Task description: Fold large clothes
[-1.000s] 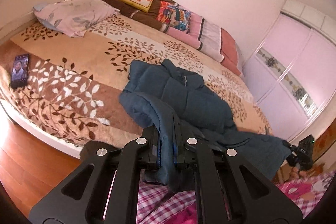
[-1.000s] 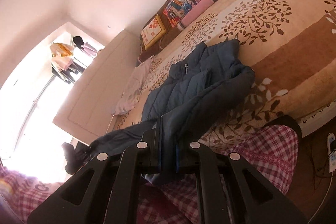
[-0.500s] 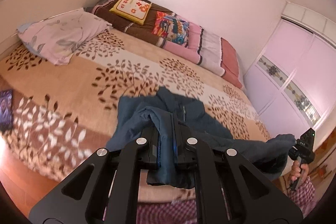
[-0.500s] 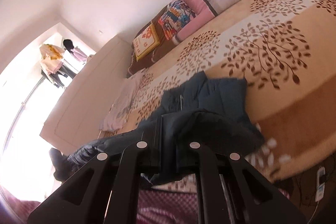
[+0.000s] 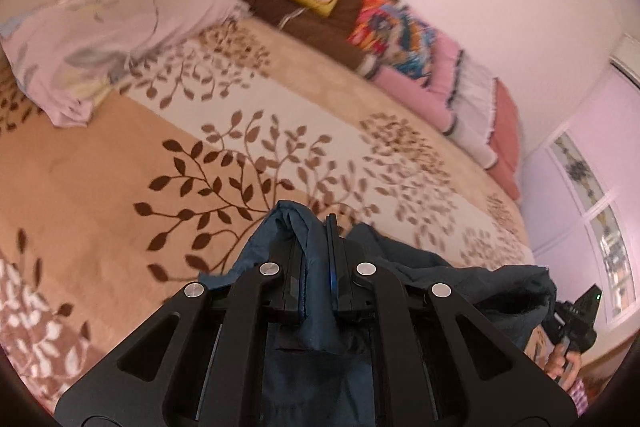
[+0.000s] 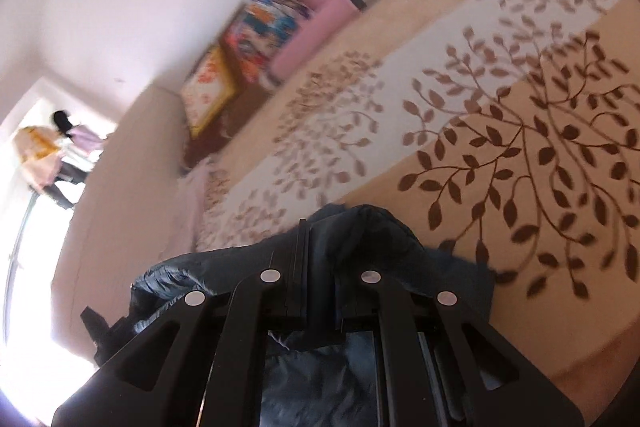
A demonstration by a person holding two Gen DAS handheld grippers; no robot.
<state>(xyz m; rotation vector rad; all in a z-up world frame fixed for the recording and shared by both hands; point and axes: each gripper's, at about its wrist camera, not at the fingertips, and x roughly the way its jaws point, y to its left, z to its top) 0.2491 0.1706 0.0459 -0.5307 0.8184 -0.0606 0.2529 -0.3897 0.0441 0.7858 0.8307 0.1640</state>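
Observation:
A dark blue padded jacket (image 5: 440, 271) hangs stretched between my two grippers above the bed. My left gripper (image 5: 318, 231) is shut on a fold of the jacket's edge, and the cloth bulges up between its fingers. In the right wrist view the right gripper (image 6: 320, 239) is shut on another part of the jacket (image 6: 372, 231). At the right edge of the left wrist view the other gripper (image 5: 576, 315) shows, with a hand around its handle. Most of the jacket is hidden under the gripper bodies.
The bed carries a beige blanket with brown leaf prints (image 5: 200, 163). A pale floral pillow (image 5: 112, 35) lies near the headboard. Folded quilts and cushions (image 5: 400, 39) line the wall. A wardrobe (image 5: 592, 211) stands at the right. Clothes hang by a bright window (image 6: 48, 151).
Both grippers have carried the jacket forward over the bed, lifting it off the blanket. The phone on the blanket and the floor have left the view. The frames are blurred by motion.

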